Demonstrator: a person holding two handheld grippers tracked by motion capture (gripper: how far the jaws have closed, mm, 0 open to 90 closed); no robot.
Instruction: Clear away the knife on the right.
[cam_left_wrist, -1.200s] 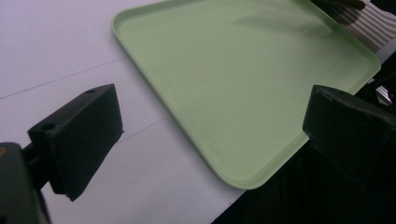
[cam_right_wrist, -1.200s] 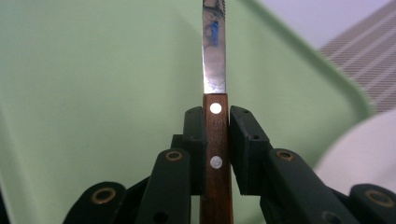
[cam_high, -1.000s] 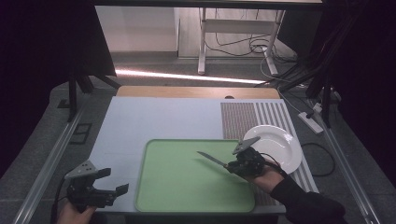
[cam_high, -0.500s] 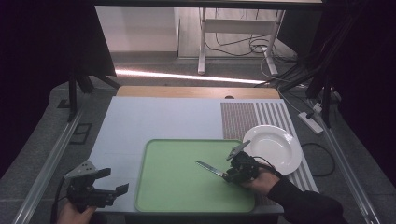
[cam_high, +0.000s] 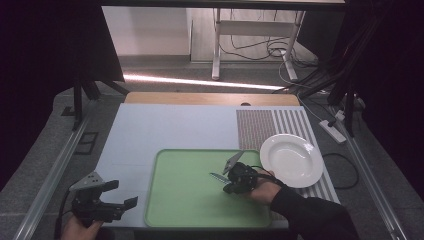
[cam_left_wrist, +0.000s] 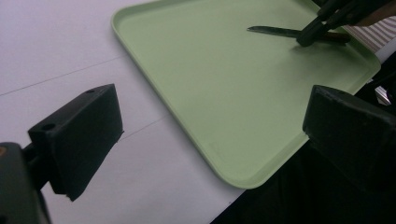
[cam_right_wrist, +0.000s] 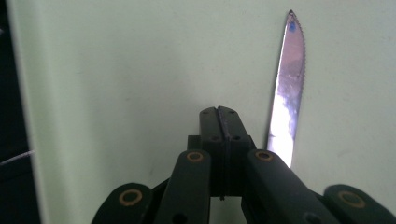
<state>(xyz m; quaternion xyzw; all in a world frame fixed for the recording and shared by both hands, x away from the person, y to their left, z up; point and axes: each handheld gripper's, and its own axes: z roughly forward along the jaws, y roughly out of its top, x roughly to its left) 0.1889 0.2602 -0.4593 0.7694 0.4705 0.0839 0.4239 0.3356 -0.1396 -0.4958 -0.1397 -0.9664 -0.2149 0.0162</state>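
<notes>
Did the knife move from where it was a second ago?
Yes. The silver serrated knife with the right gripper moved nearer the person, farther from the round white plate, over the green tray.

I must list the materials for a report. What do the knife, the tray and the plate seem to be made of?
Knife: probably steel; the serrated blade is shiny and mirror-like.
Tray: likely plastic; matte pale green, with a moulded rim and rounded corners.
Plate: perhaps glazed ceramic; white and glossy, though melamine would look similar.

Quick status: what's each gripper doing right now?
Left gripper: open, holding nothing.
Right gripper: shut with nothing between the pads, knife beside it on the green tray.
</notes>
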